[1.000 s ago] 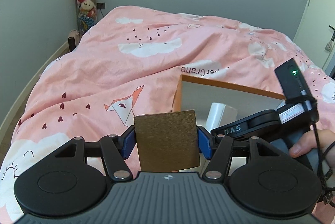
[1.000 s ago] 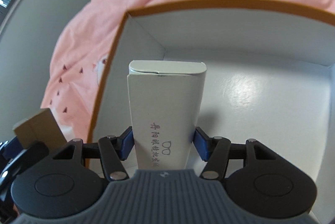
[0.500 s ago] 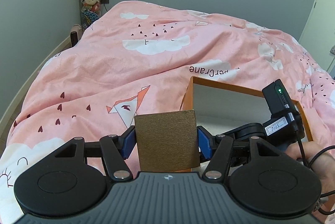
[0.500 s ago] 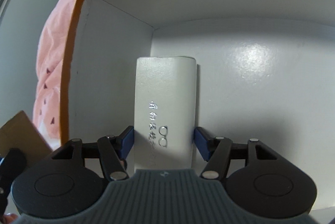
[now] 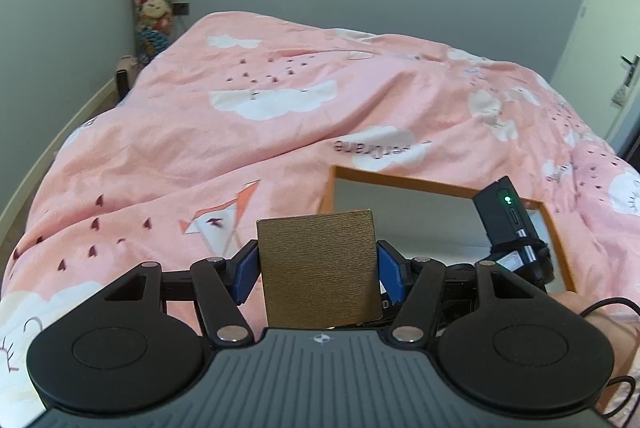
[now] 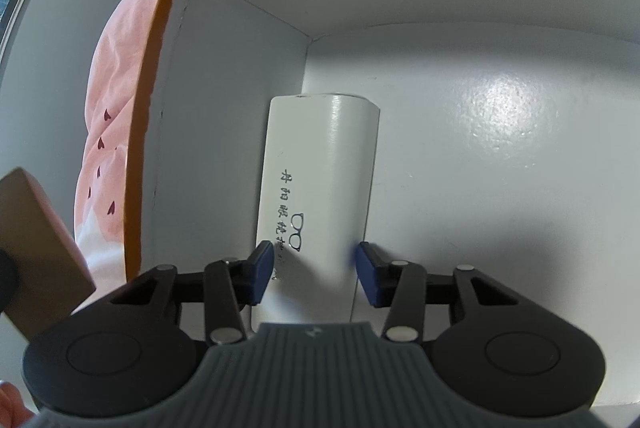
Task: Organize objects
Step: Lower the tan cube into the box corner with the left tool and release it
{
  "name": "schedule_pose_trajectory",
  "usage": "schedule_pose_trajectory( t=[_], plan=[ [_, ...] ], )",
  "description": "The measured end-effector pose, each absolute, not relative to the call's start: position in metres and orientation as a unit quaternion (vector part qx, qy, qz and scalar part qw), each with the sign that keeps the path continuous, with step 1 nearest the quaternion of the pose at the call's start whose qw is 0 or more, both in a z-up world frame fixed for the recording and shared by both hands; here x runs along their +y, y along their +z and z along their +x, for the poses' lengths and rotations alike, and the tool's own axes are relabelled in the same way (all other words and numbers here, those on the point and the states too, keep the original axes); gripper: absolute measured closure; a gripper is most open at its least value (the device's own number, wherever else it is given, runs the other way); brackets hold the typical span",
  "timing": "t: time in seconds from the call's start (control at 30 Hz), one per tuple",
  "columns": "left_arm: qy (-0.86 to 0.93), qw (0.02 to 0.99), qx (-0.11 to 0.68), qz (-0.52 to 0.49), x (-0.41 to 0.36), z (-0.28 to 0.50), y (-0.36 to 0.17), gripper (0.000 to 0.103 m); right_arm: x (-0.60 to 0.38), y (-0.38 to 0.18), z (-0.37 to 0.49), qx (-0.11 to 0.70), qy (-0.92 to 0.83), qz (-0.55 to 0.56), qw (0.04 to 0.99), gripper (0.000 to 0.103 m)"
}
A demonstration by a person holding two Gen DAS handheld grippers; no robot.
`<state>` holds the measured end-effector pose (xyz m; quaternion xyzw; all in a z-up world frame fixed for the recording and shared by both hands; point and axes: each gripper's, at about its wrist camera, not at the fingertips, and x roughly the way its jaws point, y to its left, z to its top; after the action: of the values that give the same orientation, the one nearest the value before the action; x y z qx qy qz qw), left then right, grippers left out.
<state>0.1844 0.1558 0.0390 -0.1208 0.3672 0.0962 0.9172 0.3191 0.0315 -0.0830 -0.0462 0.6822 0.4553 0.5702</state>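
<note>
Right tool [image 6: 312, 270] jaws closing around the white carton [image 6: 320, 188], lying in the orange box [image 6: 160, 40] near its left wall. Left tool [image 5: 318, 274] clamps the brown box [image 5: 320, 268]; place it beside the carton.

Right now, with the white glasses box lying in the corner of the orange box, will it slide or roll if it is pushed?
The white glasses box probably slides rather than rolls: its broad face looks flat, only its edges rounded. Its sheen suggests a smooth, slightly slippery card. It lies close to the orange box wall, so a push that way likely stops soon. The right gripper is closing around it.
</note>
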Motion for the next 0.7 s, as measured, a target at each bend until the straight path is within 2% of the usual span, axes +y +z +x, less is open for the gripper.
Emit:
schedule_pose_trajectory(
  t=[0.3, 0.47, 0.7],
  plan=[
    [0.020, 0.906, 0.416, -0.074, 0.120, 0.236, 0.030, 0.033, -0.027, -0.036, 0.336, 0.584, 0.507, -0.094, 0.627, 0.056],
    [-0.002, 0.887, 0.458, -0.056, 0.106, 0.271, 0.006, 0.033, -0.038, -0.039, 0.332, 0.551, 0.511, -0.142, 0.644, 0.056],
    [0.004, 0.855, 0.517, -0.035, 0.109, 0.309, -0.019, 0.033, -0.028, -0.050, 0.341, 0.522, 0.533, -0.151, 0.648, 0.056]
  ],
)
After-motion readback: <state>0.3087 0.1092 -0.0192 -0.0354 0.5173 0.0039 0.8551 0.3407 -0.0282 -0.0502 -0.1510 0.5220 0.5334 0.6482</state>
